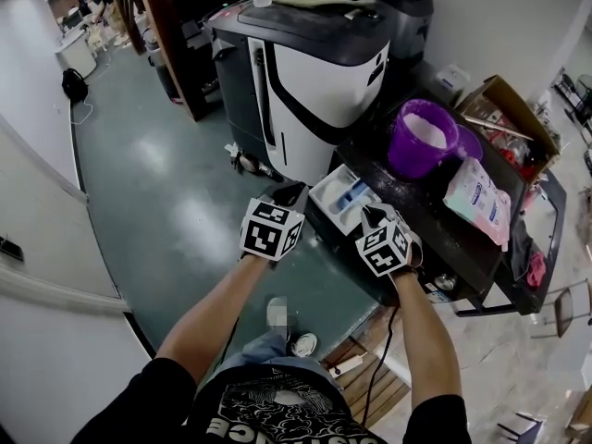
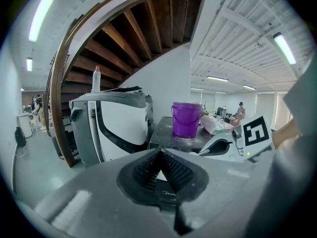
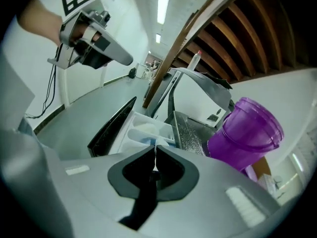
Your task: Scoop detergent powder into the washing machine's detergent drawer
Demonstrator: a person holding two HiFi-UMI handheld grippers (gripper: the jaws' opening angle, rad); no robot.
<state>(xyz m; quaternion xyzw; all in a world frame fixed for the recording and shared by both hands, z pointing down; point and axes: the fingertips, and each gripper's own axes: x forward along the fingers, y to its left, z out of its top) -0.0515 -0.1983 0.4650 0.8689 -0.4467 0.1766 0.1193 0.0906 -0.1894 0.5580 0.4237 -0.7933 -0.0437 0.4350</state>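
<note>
Overall: both grippers hover over the pulled-out drawer, apart from it and from each other.
Left gripper (image 2: 161, 151): clenched, ribbed dark pads meeting at the tips with nothing between them; held just off the left side of the drawer.
Right gripper (image 3: 155, 148): clenched to a hairline slit, empty; held over the near right end of the drawer.
Drawer: white plastic detergent drawer (image 1: 340, 197) with several compartments, drawn out from the left front edge of the washing machine's dark top (image 1: 425, 220); blue insert visible inside.
Bucket: translucent purple plastic bucket (image 1: 421, 139), upright on the dark top behind the drawer, white powder inside.
Spillage: white powder grains (image 3: 190, 133) scattered on the top before the bucket.
Bag: white-and-pink plastic bag (image 1: 479, 200), lying flat right of the bucket, near the right edge.
</note>
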